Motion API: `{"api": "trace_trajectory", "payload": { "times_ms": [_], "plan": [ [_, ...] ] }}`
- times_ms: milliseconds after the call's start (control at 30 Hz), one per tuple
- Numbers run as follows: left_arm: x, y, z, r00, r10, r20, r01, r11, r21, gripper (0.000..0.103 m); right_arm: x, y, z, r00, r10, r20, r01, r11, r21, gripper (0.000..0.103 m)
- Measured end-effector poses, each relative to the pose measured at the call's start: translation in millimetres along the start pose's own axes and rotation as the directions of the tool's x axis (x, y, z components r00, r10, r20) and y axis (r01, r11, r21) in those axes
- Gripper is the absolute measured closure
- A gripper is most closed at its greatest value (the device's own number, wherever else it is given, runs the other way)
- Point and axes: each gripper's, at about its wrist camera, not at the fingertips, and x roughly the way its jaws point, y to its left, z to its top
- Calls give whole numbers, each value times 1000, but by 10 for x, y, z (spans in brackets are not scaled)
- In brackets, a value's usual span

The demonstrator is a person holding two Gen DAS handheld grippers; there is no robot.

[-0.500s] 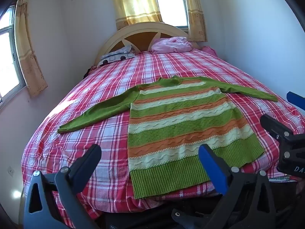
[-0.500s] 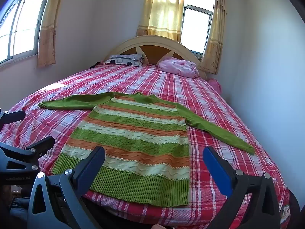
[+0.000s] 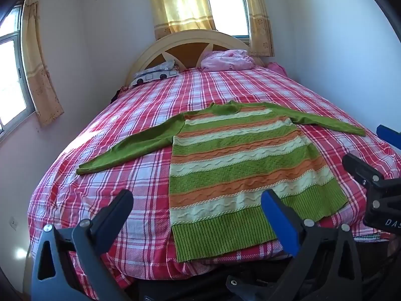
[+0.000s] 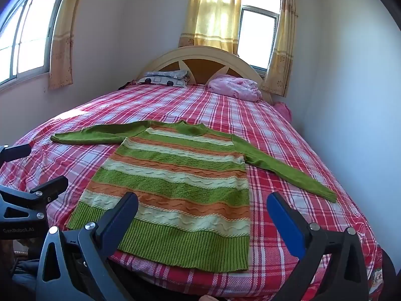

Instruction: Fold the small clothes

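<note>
A knitted sweater (image 3: 238, 165) (image 4: 180, 185) with green, orange and cream stripes and green sleeves lies flat on the bed, hem toward me, both sleeves spread outward. My left gripper (image 3: 198, 200) hovers open before the hem's left part, nothing between its fingers. My right gripper (image 4: 203, 208) hovers open before the hem's right part, also holding nothing. In the left wrist view the right gripper (image 3: 371, 155) shows at the right edge. In the right wrist view the left gripper (image 4: 37, 170) shows at the left edge.
The bed (image 3: 140, 130) (image 4: 288, 135) has a red, pink and white checked cover. A patterned pillow (image 3: 155, 74) and a pink bundle (image 3: 225, 59) lie by the cream headboard (image 4: 200, 55). Walls run close along both sides; curtained windows (image 4: 258, 30) stand behind.
</note>
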Motion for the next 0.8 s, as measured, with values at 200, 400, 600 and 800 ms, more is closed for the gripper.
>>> {"api": "trace_trajectory", "payload": {
  "times_ms": [200, 400, 600, 800],
  "plan": [
    [33, 40, 10, 1000, -1, -4, 1, 1000, -9, 0, 13, -42, -6, 1000, 4, -7, -4, 1000, 8, 1],
    [44, 90, 28, 1000, -2, -4, 2, 1000, -21, 0, 24, -30, -15, 1000, 8, -10, -8, 1000, 10, 1],
    [53, 100, 22, 1000, -2, -8, 2, 1000, -19, 0, 19, -19, -5, 1000, 12, -10, -11, 1000, 5, 1],
    [75, 108, 15, 1000, -1, -13, 1, 1000, -25, 0, 27, -24, -15, 1000, 14, -12, -14, 1000, 4, 1]
  ]
}}
